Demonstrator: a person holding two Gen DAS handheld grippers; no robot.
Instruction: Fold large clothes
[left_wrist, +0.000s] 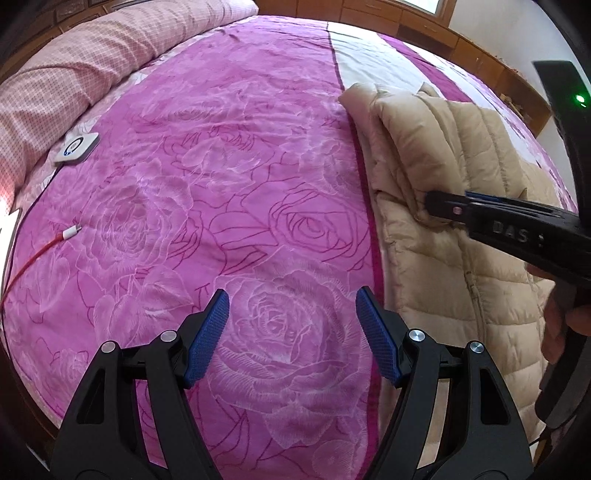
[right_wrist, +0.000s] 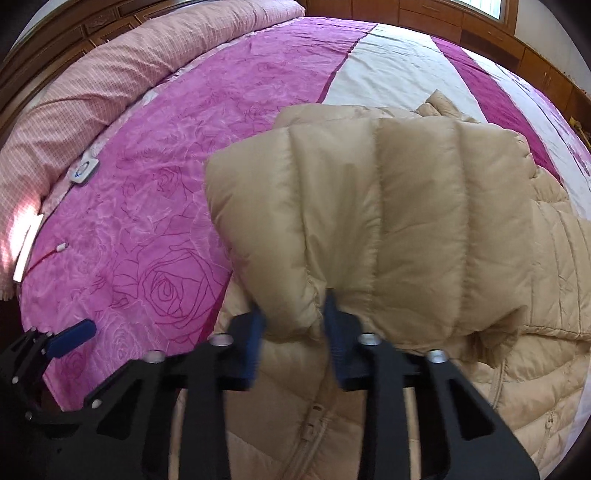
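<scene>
Two claws over pink rose bedspread (left_wrist: 229, 155), right claw (right_wrist: 293, 332) pinching beige puffer jacket (right_wrist: 369, 206), left claw (left_wrist: 291, 336) spread, holding nothing, white charger (left_wrist: 75, 148) near pillow (left_wrist: 92, 62)

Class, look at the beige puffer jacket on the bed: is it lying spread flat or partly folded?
Partly folded: the right gripper pinches a quilted section of the jacket, lifted over its zipped front.

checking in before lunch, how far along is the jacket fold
Early. Done: the beige puffer jacket is laid on the pink bedspread. In hand: the right tongs pinch a sleeve, lifted over the body; the left tongs hang open. Left: the other folds.
</scene>
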